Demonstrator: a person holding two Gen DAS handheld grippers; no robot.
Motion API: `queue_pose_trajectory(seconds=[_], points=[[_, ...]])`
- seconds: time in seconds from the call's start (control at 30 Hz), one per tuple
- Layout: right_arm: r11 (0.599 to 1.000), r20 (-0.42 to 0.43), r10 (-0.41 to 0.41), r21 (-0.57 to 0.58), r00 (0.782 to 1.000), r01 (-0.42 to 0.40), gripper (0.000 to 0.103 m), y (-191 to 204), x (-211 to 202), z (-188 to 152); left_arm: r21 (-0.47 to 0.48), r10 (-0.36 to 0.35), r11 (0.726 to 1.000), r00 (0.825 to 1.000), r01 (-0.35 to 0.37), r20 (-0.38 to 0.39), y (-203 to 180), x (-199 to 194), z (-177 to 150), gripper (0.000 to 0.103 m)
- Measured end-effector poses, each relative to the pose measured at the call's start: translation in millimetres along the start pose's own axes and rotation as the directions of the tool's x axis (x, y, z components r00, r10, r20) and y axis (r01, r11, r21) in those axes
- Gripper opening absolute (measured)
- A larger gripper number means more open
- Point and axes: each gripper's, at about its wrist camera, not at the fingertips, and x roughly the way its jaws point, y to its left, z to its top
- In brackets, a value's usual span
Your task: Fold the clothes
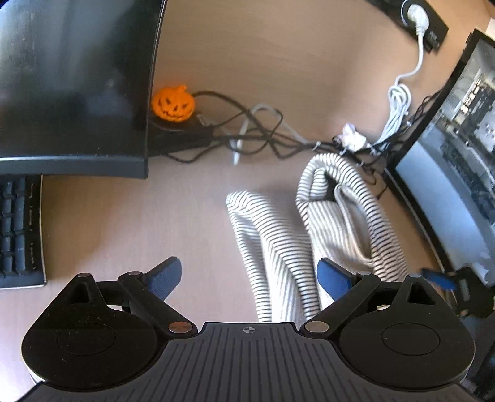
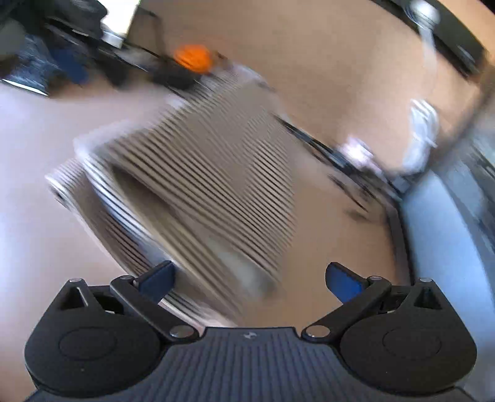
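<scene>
A black-and-white striped garment lies bunched on the tan desk, in two long rolls running away from me. My left gripper hovers just in front of its near end, open, blue pads wide apart with nothing between them. The other gripper shows at the right edge of the left wrist view, beside the garment. In the right wrist view the striped garment is heavily motion-blurred and fills the middle. My right gripper is open right above its near edge, holding nothing.
A dark monitor and a keyboard stand at the left. An orange pumpkin figure and tangled cables lie at the back. A second screen lines the right side. A white plug sits in a wall strip.
</scene>
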Motion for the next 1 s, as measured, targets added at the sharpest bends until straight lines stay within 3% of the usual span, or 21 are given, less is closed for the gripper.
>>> queue_pose_trajectory(seconds=[0.17,0.23,0.4,0.5,0.6,0.7,0.77,0.83,0.93,1.0], points=[[0.997,0.024,-0.023,0.081,0.999,0.021,0.103,-37.1,-25.1,-16.9,-0.005,-0.025,1.000,1.000,0.024,-0.004,-1.8,2.5,2.1,0.098],[0.996,0.085,0.021,0.082,0.996,-0.028,0.103,-37.3,-40.4,-11.6,0.011,-0.031,0.999,0.999,0.031,-0.014,-8.6,8.0,1.5,0.098],[0.996,0.166,-0.036,0.092,0.986,0.021,0.103,-31.5,-45.9,13.7,0.105,-0.026,0.994,0.996,0.034,-0.080,-32.9,32.7,-15.1,0.097],[0.988,0.161,-0.096,0.136,0.982,0.075,0.103,-43.5,-37.8,22.2,0.159,-0.040,0.986,0.993,0.057,-0.108,-51.0,42.1,-28.0,0.077],[0.976,0.158,-0.147,0.185,0.976,0.117,0.103,-59.1,-34.4,26.6,0.131,-0.112,0.983,0.986,0.128,-0.126,-65.6,45.3,-31.2,0.073],[0.962,0.161,-0.185,0.233,0.970,0.145,0.103,-75.3,-40.4,25.6,0.106,-0.249,0.958,0.956,0.267,-0.155,-82.6,44.7,-32.6,0.077],[0.956,0.163,-0.199,0.250,0.966,0.155,0.103,-80.6,-42.2,23.7,0.166,-0.189,0.964,0.975,0.206,-0.113,-90.2,37.0,-31.6,0.079],[0.950,0.165,-0.212,0.265,0.963,0.164,0.103,-84.8,-43.8,21.4,0.225,-0.123,0.965,0.990,0.135,-0.063,-97.7,28.9,-30.6,0.090],[0.956,0.145,-0.163,0.269,0.976,0.119,0.103,-77.4,-34.2,19.0,0.272,-0.026,0.962,1.000,0.020,0.017,-98.0,17.3,-25.3,0.093],[0.962,0.123,-0.103,0.265,0.987,0.067,0.103,-65.4,-22.4,18.0,0.257,-0.002,0.966,0.999,-0.008,0.038,-91.6,11.8,-20.3,0.093]])
